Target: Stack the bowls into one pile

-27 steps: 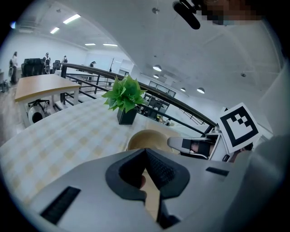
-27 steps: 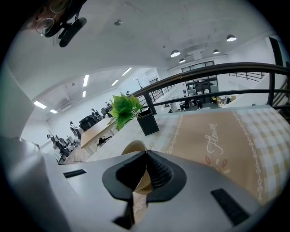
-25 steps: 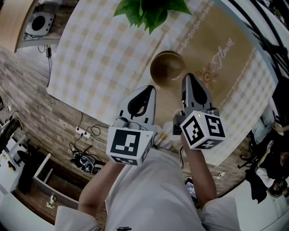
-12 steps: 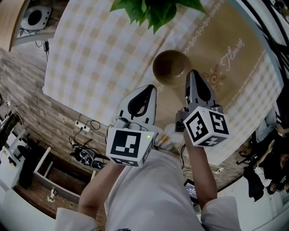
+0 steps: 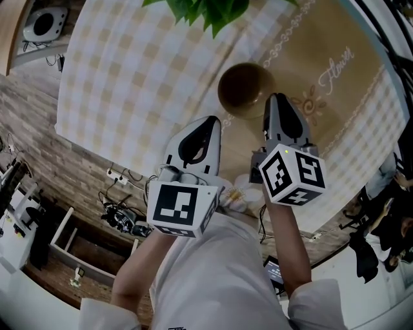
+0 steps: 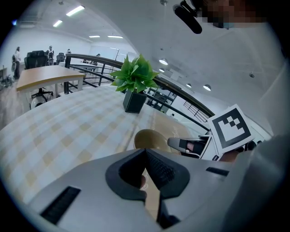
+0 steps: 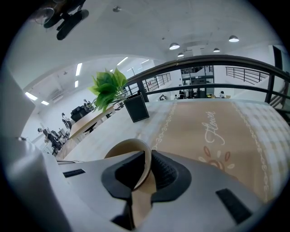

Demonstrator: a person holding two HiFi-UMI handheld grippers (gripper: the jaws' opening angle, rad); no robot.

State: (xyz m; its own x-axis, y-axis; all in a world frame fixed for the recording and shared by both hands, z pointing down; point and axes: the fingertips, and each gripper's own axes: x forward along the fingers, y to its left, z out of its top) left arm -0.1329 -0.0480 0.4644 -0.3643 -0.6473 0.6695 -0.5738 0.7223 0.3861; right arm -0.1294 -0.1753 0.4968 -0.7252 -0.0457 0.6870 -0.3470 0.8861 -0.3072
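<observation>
Bowl (image 5: pixel 240 87) rim between right gripper (image 5: pixel 276 98) jaws

table covered with a yellow-and-white checked cloth (image 5: pixel 122 71), with a tan runner (image 5: pixel 335 97) with a sun motif and a script word laid over its right side. a green potted plant (image 6: pixel 134 84) in a black square pot stands on the far part of the table. the floor (image 5: pixel 32 129) is grey-brown wood-look planks. on it are a white power strip (image 5: pixel 115 174) with cables, a black cable tangle (image 5: pixel 119 222) and an open white drawer box (image 5: pixel 68 245). a light wooden desk (image 6: pixel 43 74) is off to the left, with black office chairs (image 6: pixel 38 59) behind it. a black metal railing (image 7: pixel 204 61) curves past the table. the ceiling (image 6: pixel 149 27) is white, with strip lights (image 6: pixel 74 10) and round downlights (image 7: pixel 174 46) lit.
</observation>
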